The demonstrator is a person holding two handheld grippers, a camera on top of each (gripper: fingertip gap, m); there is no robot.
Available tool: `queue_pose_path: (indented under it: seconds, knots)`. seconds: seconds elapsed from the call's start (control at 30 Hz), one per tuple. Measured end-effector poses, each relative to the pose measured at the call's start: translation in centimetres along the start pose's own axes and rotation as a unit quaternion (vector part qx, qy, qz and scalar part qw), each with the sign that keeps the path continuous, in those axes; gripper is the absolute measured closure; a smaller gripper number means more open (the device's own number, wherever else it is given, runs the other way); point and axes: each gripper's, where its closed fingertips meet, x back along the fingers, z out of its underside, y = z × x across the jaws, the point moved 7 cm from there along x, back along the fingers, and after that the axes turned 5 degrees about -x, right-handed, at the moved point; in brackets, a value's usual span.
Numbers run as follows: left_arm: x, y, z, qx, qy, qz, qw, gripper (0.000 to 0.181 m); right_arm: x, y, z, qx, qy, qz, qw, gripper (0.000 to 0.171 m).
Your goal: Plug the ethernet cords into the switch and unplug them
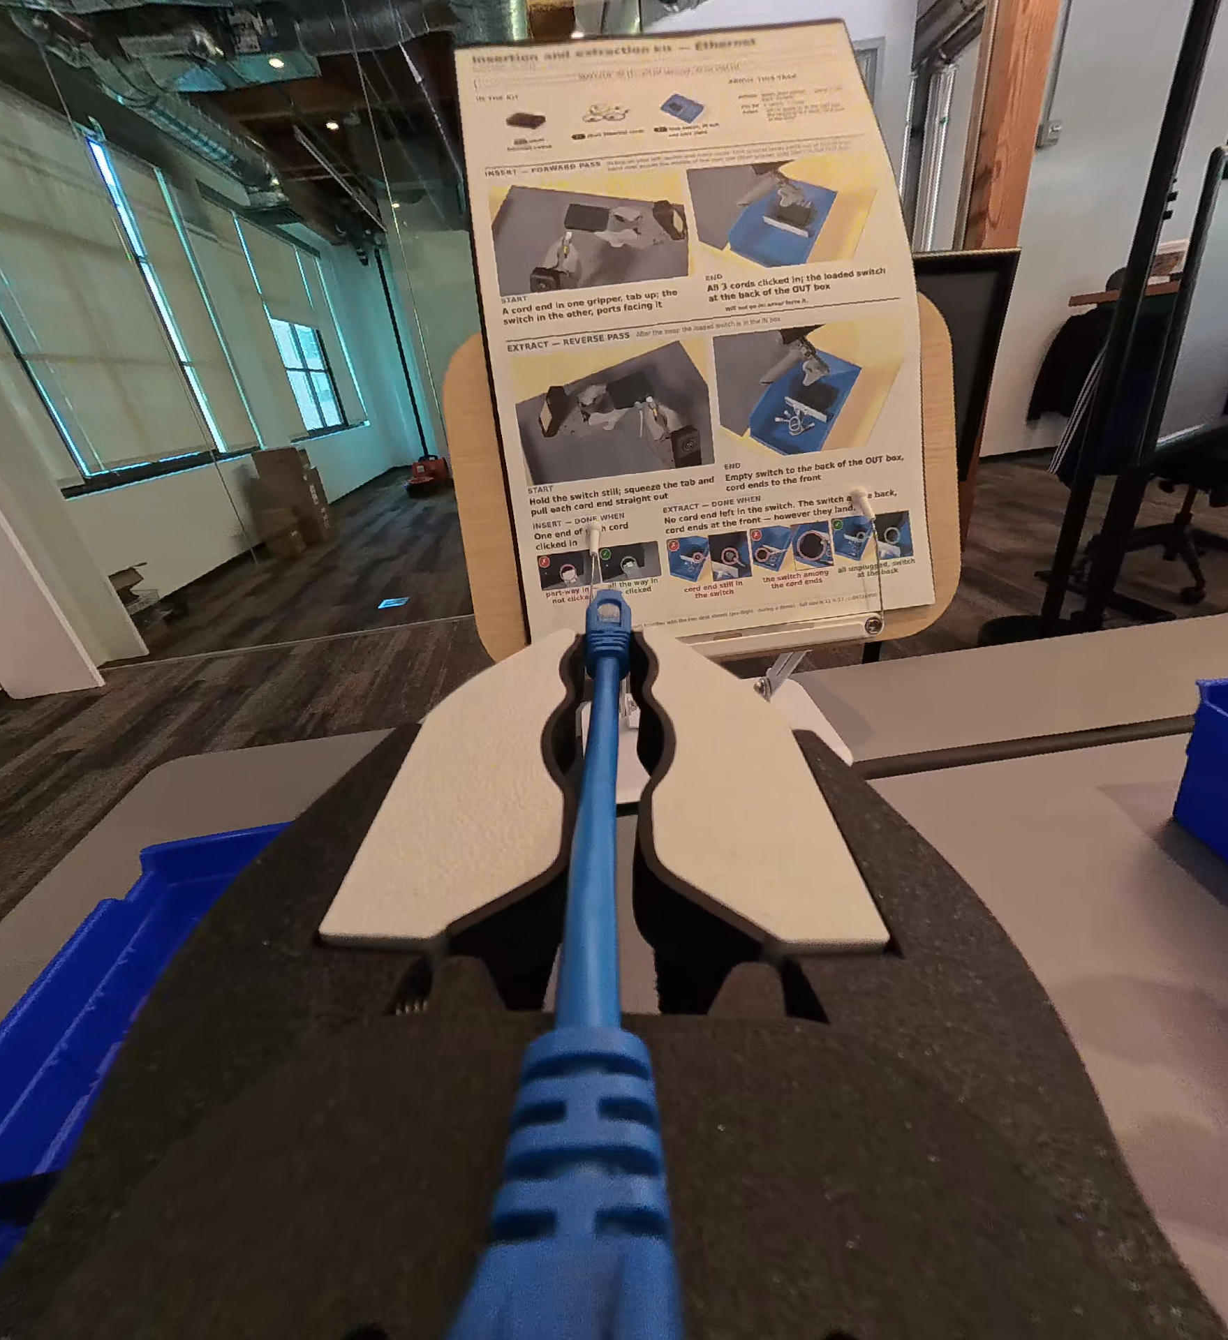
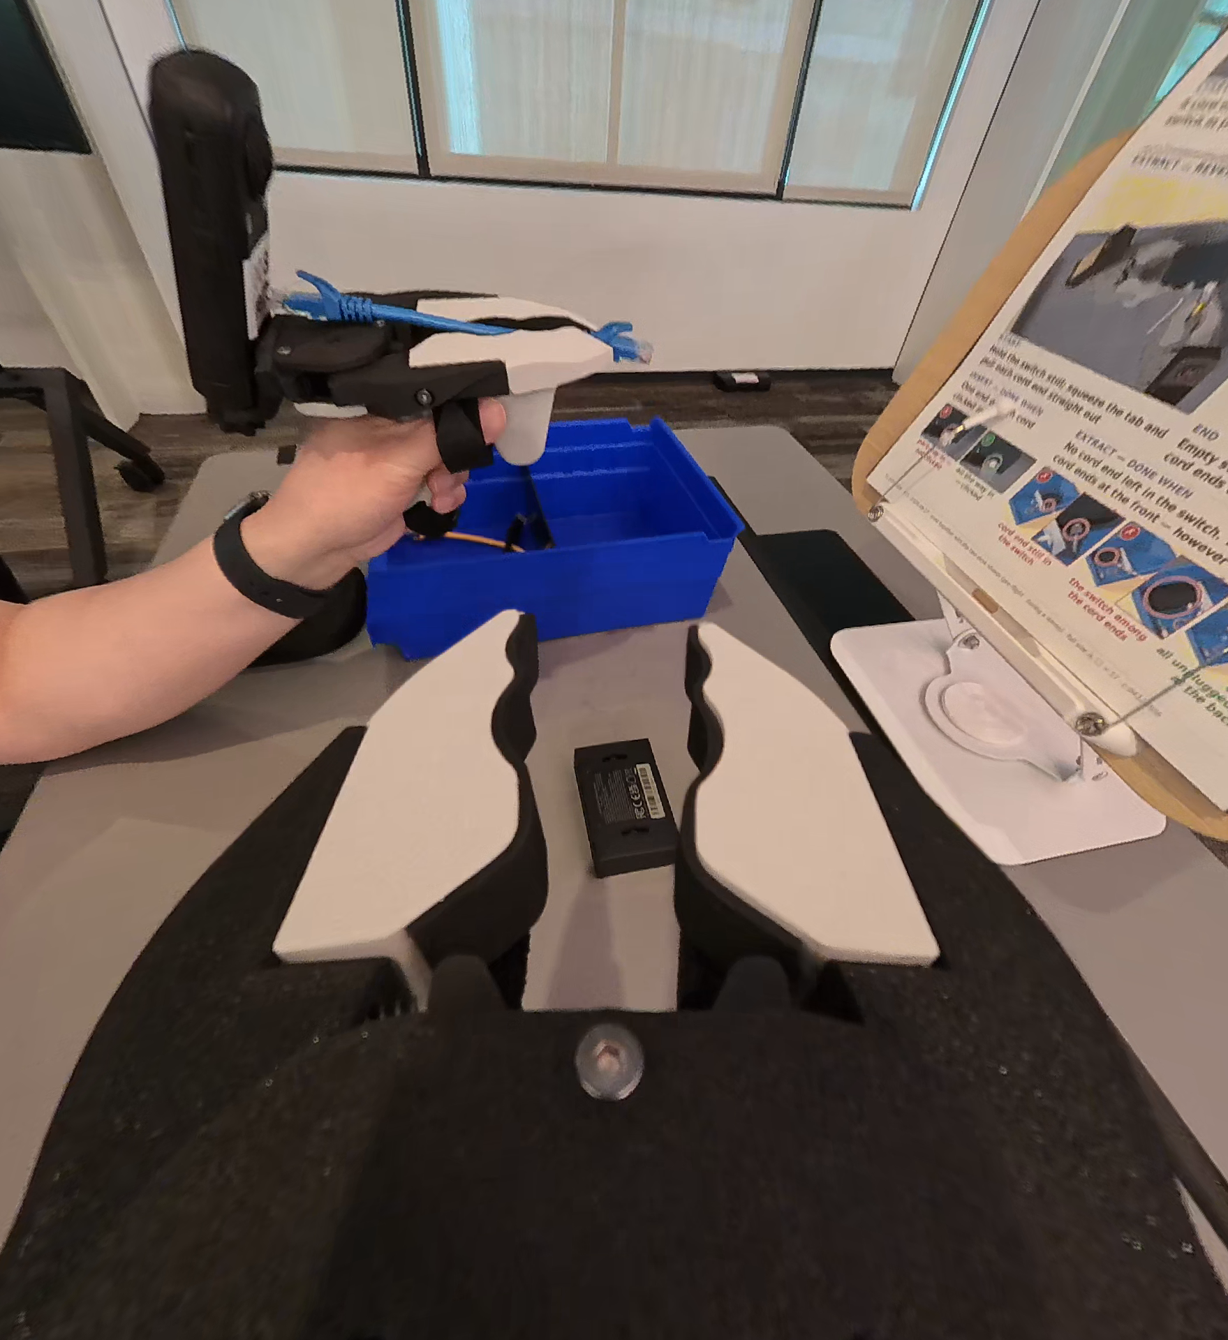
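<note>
- The left gripper (image 1: 607,652) has its fingers closed on a short blue ethernet cord (image 1: 596,834); the forward plug (image 1: 607,613) pokes out past the fingertips at frame centre, and the rear plug lies blurred at the bottom.
- In the right wrist view, the same left gripper (image 2: 596,348) is held in the air at upper left by a hand (image 2: 371,493) wearing a black wristband (image 2: 262,573).
- The right gripper (image 2: 611,645) is spread wide and grips nothing.
- The black switch (image 2: 625,805) lies flat on the grey table (image 2: 161,783), seen between the right gripper's fingers and touching neither.
- A blue bin (image 2: 560,580) sits behind it at centre; a yellow cord (image 2: 480,540) seems to lie inside, partly hidden.
- An instruction sheet on a stand (image 2: 995,732) fills the right side.
</note>
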Motion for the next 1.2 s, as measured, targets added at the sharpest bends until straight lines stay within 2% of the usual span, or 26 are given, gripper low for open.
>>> queue_pose_path:
  seconds: [0.27,0.37,0.43,0.5,0.63,0.7,0.9,1.03,1.2]
  knots:
    - [0.3,0.3,-0.4,0.006,-0.012,0.002,1.0,0.17,-4.2,-0.2,2.5,0.054,0.06,0.016,0.997,0.133]
    - [0.2,0.4,-0.3,0.016,-0.011,0.011,1.0,0.17,-5.8,-0.1,3.3,0.063,0.049,0.0,0.997,0.144]
    - [0.3,0.6,-0.5,0.021,-0.013,0.015,1.0,0.17,-6.7,-0.3,3.7,0.074,0.027,0.017,0.997,0.152]
    - [0.6,1.0,-0.9,0.023,-0.021,0.014,0.999,0.17,-7.5,-0.7,4.6,0.072,0.027,0.035,0.996,0.153]
    - [1.4,2.1,-1.9,0.03,-0.036,0.011,0.999,0.17,-9.5,-1.0,7.5,0.034,0.13,0.03,0.99,0.13]
    - [1.8,2.6,-2.3,0.033,-0.04,0.008,0.999,0.17,-11.0,-0.4,8.6,0.023,0.182,0.02,0.983,0.124]
    - [2.4,3.0,-2.9,0.044,-0.045,0.025,0.998,0.17,-13.7,-0.1,13.1,0.121,0.338,0.035,0.933,0.118]
    - [2.4,2.7,-3.0,0.043,-0.041,0.039,0.998,0.17,-14.1,-1.0,15.2,0.085,0.383,0.038,0.919,0.102]
    - [2.2,2.2,-3.1,0.039,-0.037,0.049,0.997,0.17,-13.8,-2.6,16.8,0.039,0.398,0.07,0.914,0.094]
